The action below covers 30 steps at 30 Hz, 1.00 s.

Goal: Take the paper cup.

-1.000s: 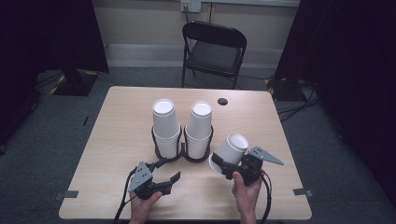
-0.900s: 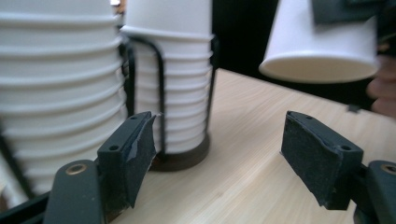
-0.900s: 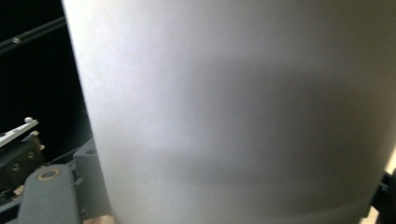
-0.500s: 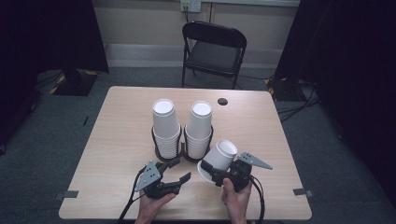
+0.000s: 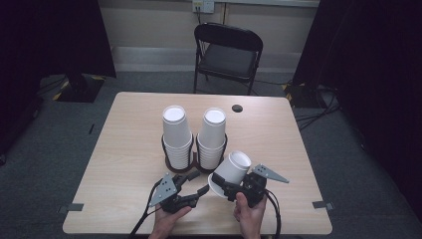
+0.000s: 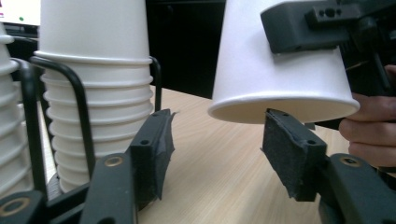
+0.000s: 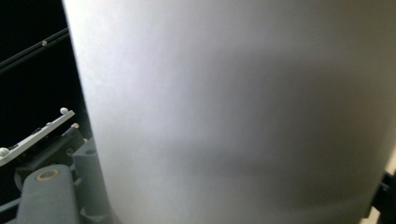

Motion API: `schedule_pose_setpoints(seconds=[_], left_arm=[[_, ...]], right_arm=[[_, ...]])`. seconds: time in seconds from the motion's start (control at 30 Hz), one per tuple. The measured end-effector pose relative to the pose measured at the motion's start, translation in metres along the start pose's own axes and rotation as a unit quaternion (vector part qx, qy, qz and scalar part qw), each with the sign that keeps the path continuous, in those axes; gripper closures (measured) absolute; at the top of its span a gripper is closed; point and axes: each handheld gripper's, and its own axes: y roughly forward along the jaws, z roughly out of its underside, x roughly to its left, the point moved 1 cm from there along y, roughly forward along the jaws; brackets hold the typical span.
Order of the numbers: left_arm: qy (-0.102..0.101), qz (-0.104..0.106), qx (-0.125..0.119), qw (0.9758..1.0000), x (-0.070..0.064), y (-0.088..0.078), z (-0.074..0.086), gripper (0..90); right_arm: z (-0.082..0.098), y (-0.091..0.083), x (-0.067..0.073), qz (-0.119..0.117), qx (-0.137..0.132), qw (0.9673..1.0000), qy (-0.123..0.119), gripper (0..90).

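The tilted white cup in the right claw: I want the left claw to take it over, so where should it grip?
Probably at the rim end of the cup. It is tilted with its rim toward the left claw, and the right claw covers the wall higher up. Come from the left, jaws straddling the rim.

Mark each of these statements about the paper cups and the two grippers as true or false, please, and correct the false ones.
1. The right gripper holds a white paper cup. True: its jaws clamp the cup's side, and the cup is tilted, rim down.
2. The left gripper is shut on that cup. False: its jaws have just been closing, but they are open, with the cup's rim just above one pad and nothing pressed between them.
3. Two stacks of cups stand upside down in a black wire holder. True.
4. The held cup lies flat on the table. False: it is held up.
5. A folding chair stands beyond the table. True.
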Motion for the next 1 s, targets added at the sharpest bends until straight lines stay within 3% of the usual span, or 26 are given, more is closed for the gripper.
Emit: schedule_pose_setpoints(seconds=[0.1, 0.27, 0.4, 0.5, 0.8, 0.9, 0.93, 1.0], left_arm=[[0.002, 0.002, -0.007, 1.0, -0.001, 0.003, 0.0, 47.8], [0.012, -0.017, -0.016, 0.9997, -0.003, 0.011, -0.001, 54.1], [0.019, -0.026, -0.017, 0.9993, -0.007, 0.016, 0.001, 59.9], [0.027, -0.048, -0.024, 0.9982, -0.011, 0.017, 0.004, 63.2], [0.03, -0.076, -0.022, 0.9964, -0.011, 0.021, 0.001, 64.2], [0.035, -0.081, -0.021, 0.9959, -0.011, 0.019, 0.001, 69.3], [0.041, -0.085, -0.017, 0.9954, -0.011, 0.018, 0.001, 76.3], [0.038, -0.079, -0.013, 0.9961, -0.01, 0.016, 0.003, 77.6]], right_arm=[[0.002, 0.003, 0.003, -0.012, 0.008, 0.9999, 0.003, 14.9], [0.005, 0.009, 0.007, -0.026, 0.012, 0.9995, 0.016, 14.8], [0.007, 0.013, 0.009, -0.027, 0.014, 0.9994, 0.019, 14.8], [0.01, 0.017, 0.013, -0.018, 0.026, 0.9994, 0.01, 14.6], [0.014, 0.023, 0.013, -0.023, 0.042, 0.9976, 0.05, 14.4], [0.014, 0.024, 0.011, -0.033, 0.044, 0.9963, 0.067, 13.9], [0.014, 0.024, 0.008, -0.041, 0.05, 0.9948, 0.078, 13.7], [0.014, 0.024, 0.007, -0.043, 0.05, 0.9942, 0.085, 13.4]])
